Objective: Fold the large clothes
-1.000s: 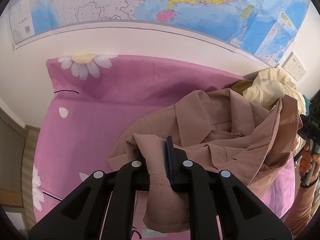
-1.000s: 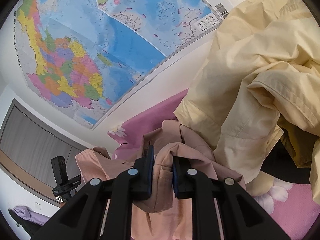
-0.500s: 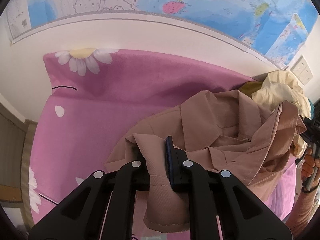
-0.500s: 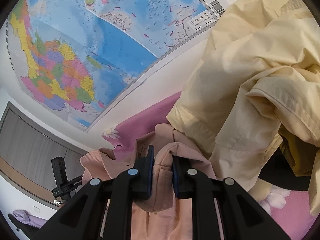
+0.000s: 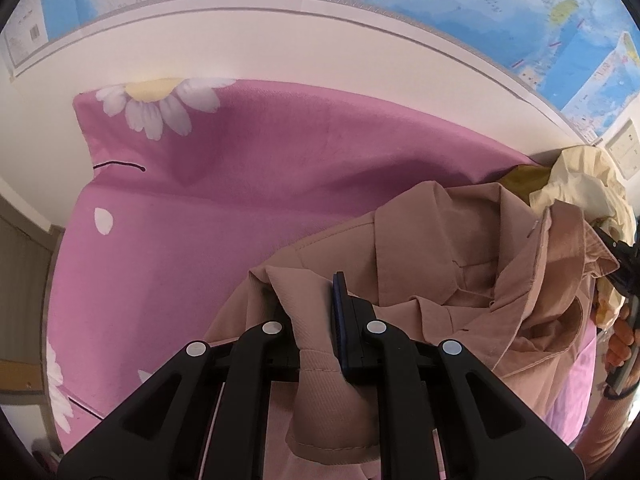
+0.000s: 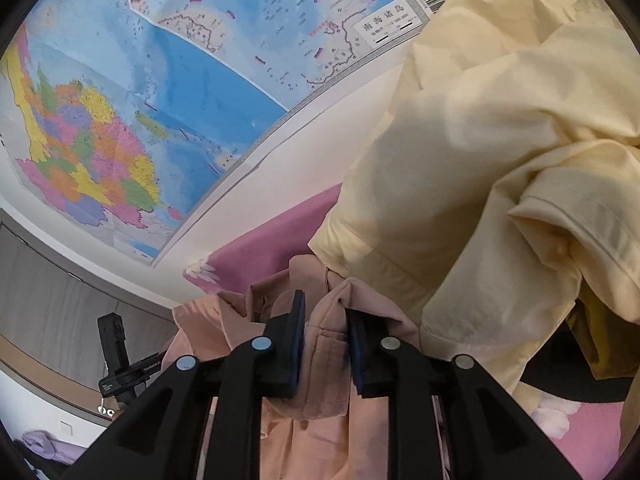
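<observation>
A large tan-pink shirt hangs bunched above the pink floral bedsheet. My left gripper is shut on a fold of the tan-pink shirt at its near edge. My right gripper is shut on another fold of the same shirt. The cloth sags between the two grippers. The right gripper also shows at the far right of the left wrist view, held by a hand. The left gripper shows at the lower left of the right wrist view.
A pile of pale yellow clothes lies close on the right, at the bed's far right corner. A wall with maps runs along the bed's far side. A wall socket plate is above the pile.
Both grippers have kept their hold and risen slightly. The shirt has spread and lifted to the right, away from the yellow pile. The views have tilted down a little.
</observation>
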